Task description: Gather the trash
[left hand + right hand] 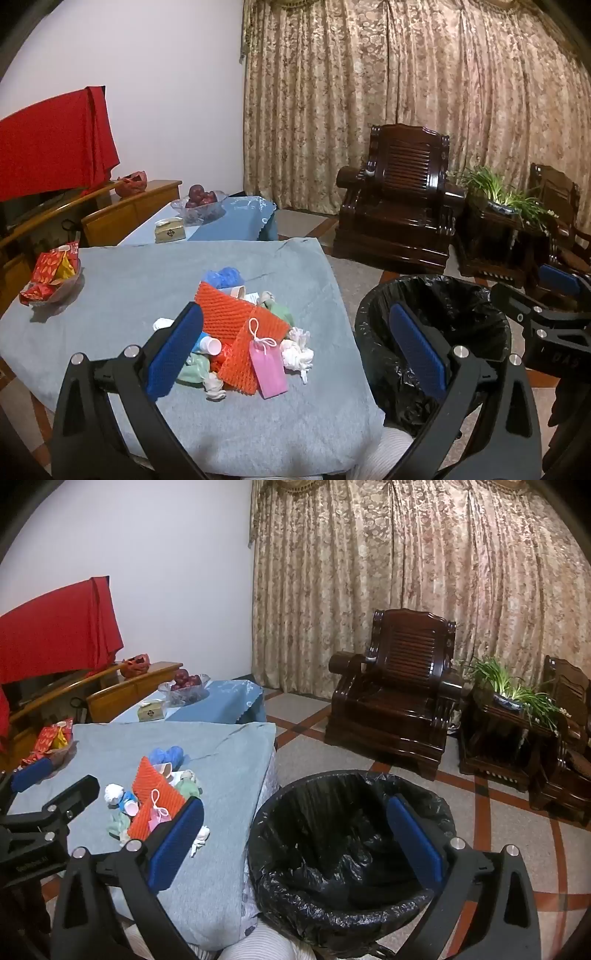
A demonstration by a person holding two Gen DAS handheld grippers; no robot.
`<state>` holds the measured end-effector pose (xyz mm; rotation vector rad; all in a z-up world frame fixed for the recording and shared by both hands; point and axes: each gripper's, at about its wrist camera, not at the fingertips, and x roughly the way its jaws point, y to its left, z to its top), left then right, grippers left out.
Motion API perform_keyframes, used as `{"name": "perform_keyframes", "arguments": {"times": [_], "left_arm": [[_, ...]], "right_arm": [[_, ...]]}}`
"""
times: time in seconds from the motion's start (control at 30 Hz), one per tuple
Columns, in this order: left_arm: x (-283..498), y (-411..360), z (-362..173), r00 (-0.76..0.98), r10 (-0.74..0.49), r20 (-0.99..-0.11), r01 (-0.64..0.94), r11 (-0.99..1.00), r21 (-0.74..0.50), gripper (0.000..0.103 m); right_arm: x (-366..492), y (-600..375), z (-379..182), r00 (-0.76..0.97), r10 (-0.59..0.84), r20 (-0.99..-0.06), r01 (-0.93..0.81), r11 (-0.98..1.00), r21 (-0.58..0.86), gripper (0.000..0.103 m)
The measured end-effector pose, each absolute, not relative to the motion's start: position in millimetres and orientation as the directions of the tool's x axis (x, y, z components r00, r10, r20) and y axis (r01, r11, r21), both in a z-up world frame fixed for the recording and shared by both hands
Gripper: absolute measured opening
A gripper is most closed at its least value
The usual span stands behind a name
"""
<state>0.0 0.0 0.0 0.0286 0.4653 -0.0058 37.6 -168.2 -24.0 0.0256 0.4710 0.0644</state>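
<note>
Low table (110, 280) under a grey-blue cloth; trash heap (243, 332) near its middle (orange foam netting, pink tag, crumpled tissues, small bottle, blue plastic, all touching); glass dish of red packets (51, 280) at far left edge; patterned tile floor (498, 823) alongside, carrying a black-lined bin (347, 849) just beside the table's right edge.

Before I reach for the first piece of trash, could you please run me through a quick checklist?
1. Left gripper jaws open, nothing held: ok.
2. Right gripper jaws open, nothing held: ok.
3. Trash pile in view on the grey cloth: ok.
4. Bin beside the table, black liner open: ok.
5. Pink tag lying on top of the pile, easy first pick: ok.
6. Bin already holding trash: cannot tell.
</note>
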Motion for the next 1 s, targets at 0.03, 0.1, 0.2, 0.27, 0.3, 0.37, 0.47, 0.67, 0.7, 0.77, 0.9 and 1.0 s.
{"name": "perform_keyframes", "arguments": {"times": [0.03, 0.1, 0.2, 0.27, 0.3, 0.37, 0.47, 0.67, 0.7, 0.77, 0.9, 1.0], "left_arm": [[-0.1, 0.2, 0.1, 0.895, -0.002, -0.447, 0.012, 1.000, 0.022, 0.098], [0.0, -0.2, -0.2, 0.894, -0.003, -0.447, 0.015, 1.000, 0.022, 0.098], [0.2, -1.2, -0.4, 0.893, -0.004, -0.450, 0.017, 1.000, 0.024, 0.098], [0.3, 0.4, -0.8, 0.893, -0.004, -0.449, 0.012, 1.000, 0.015, 0.098], [0.3, 0.3, -1.0, 0.894, -0.005, -0.449, 0.013, 1.000, 0.015, 0.098], [0.3, 0.4, -0.7, 0.894, -0.003, -0.449, 0.011, 1.000, 0.015, 0.098], [0.1, 0.2, -0.7, 0.894, -0.002, -0.449, 0.010, 1.000, 0.015, 0.098], [1.9, 3.7, -1.0, 0.894, -0.001, -0.448, 0.009, 1.000, 0.015, 0.098], [2.2, 3.9, -1.0, 0.894, -0.001, -0.448, 0.008, 1.000, 0.015, 0.098], [3.5, 8.5, -0.6, 0.894, -0.001, -0.448, 0.008, 1.000, 0.015, 0.098], [3.4, 8.4, -0.9, 0.894, 0.000, -0.448, 0.008, 1.000, 0.015, 0.098], [3.5, 8.4, -0.9, 0.894, 0.000, -0.449, 0.008, 1.000, 0.015, 0.098]], "right_arm": [[37.8, -168.1, -24.0, 0.888, 0.067, -0.455, -0.056, 0.998, 0.038, 0.097], [38.0, -167.9, -24.1, 0.888, 0.067, -0.456, -0.055, 0.998, 0.039, 0.097], [38.3, -167.6, -24.1, 0.887, 0.067, -0.457, -0.056, 0.998, 0.039, 0.097], [38.4, -167.4, -24.1, 0.887, 0.067, -0.458, -0.056, 0.998, 0.039, 0.097], [38.4, -167.4, -24.1, 0.887, 0.068, -0.457, -0.056, 0.998, 0.039, 0.097], [38.5, -167.4, -24.2, 0.887, 0.067, -0.458, -0.055, 0.998, 0.039, 0.097], [38.3, -167.5, -24.2, 0.887, 0.068, -0.457, -0.056, 0.998, 0.040, 0.097], [38.1, -167.8, -24.4, 0.886, 0.067, -0.458, -0.056, 0.998, 0.039, 0.097], [38.1, -167.7, -24.4, 0.886, 0.067, -0.459, -0.056, 0.998, 0.038, 0.097], [37.9, -167.8, -24.3, 0.887, 0.068, -0.458, -0.056, 0.998, 0.040, 0.097], [38.0, -167.7, -24.5, 0.886, 0.068, -0.458, -0.056, 0.998, 0.039, 0.097], [38.0, -167.7, -24.5, 0.886, 0.068, -0.459, -0.056, 0.998, 0.040, 0.097]]}}
